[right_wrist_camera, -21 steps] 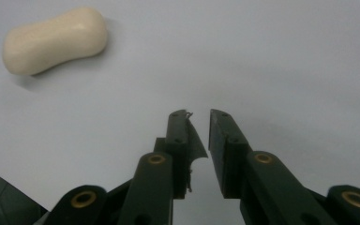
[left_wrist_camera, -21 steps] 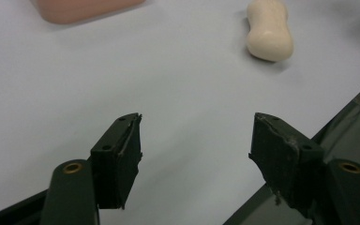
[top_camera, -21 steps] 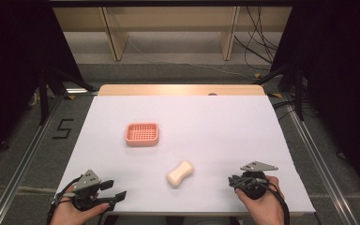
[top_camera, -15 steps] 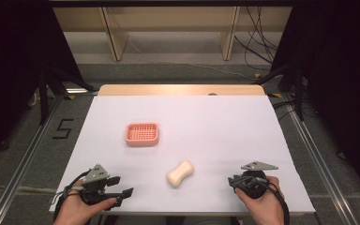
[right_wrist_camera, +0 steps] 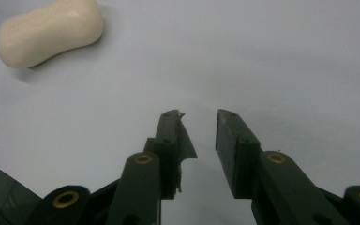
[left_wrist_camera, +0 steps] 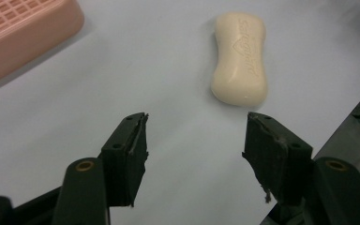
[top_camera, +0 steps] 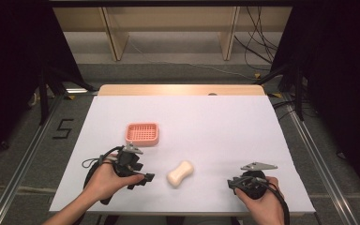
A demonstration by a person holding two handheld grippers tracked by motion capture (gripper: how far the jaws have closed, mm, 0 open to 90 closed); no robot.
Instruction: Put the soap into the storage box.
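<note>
Near table edge: soap bar point(top_camera: 180, 174) untouched, pink tray point(top_camera: 142, 133) empty.
Left gripper point(left_wrist_camera: 192, 136) spread wide just short of it; right gripper point(right_wrist_camera: 201, 126) slightly parted, idle.

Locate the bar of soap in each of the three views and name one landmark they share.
High view: soap lies near the table's front edge, between the two hands.
Left gripper view: soap upper right, beyond the open claw.
Right gripper view: soap top left corner.
Shared landmark: the white table surface.

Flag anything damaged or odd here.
The black pad lining on both grippers is torn: frayed, peeling edges on the left gripper fingers and the right gripper pad. The soap bar and pink tray look intact.
</note>
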